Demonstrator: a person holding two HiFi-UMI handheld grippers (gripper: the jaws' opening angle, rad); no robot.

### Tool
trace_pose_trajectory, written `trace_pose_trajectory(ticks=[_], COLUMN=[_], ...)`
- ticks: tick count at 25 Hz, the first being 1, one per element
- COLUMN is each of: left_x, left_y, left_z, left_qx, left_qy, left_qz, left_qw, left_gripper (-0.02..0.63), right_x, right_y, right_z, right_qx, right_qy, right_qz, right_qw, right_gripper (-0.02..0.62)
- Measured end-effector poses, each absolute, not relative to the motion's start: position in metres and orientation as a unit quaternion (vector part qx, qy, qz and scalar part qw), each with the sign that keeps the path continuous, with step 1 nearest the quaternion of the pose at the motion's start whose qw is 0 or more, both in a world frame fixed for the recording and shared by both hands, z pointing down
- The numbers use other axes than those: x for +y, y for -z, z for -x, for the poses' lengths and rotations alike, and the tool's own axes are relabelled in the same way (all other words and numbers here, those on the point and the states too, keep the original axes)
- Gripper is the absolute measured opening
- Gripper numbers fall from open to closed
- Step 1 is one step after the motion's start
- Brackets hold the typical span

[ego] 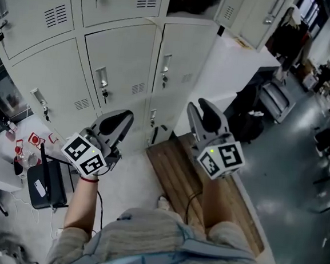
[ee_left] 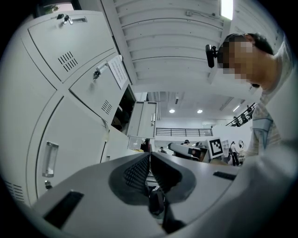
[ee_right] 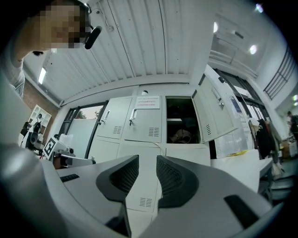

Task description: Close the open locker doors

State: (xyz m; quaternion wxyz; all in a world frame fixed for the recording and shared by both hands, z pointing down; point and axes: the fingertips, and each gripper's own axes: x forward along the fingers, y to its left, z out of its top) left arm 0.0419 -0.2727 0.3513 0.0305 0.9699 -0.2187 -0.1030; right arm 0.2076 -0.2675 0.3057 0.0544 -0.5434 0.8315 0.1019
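Open locker door (ee_right: 216,114) sits up high, above & to the right of my right tongs (ee_right: 148,174), well apart from them. It's swung out to the right of its dark compartment (ee_right: 180,120), w/ stuff inside I can't ID.

Step in hand, by my read: approach, no door touched yet. Next move needs the right tongs lifted up & round to the door's outer face, then a push leftward til it seats. Prob no grip needed, just a flat shove.

Right tongs are released, narrow gap, nothing btwn. Left tongs (ee_left: 149,160) are clenched on nothing, low beside the locker fronts.

Count: 1 open door I'm sure of, 2 shut doors (ee_right: 144,123) in the same row left of it, 2 tongs.
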Motion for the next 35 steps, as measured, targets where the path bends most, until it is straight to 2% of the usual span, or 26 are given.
trace_pose_trajectory(ticks=[16, 26, 35], left_x=[-0.337, -0.359, -0.37], left_y=[-0.308, -0.299, -0.295], left_z=[-0.225, -0.303, -0.334], left_qx=[-0.174, -0.15, -0.144], left_qy=[0.126, 0.124, 0.117], left_qz=[-0.976, -0.981, -0.982], left_qw=[0.023, 0.022, 0.02], left_gripper=[0.005, 0.005, 0.005], right_x=[-0.351, -0.389, -0.419], right_y=[-0.266, -0.244, -0.221], right_z=[-0.401, -0.467, -0.502], right_qx=[0.823, 0.812, 0.798], right_qy=[-0.079, -0.093, -0.112], right_qz=[0.558, 0.573, 0.588], right_qw=[0.065, 0.066, 0.066], right_gripper=[0.103, 0.103, 0.103])
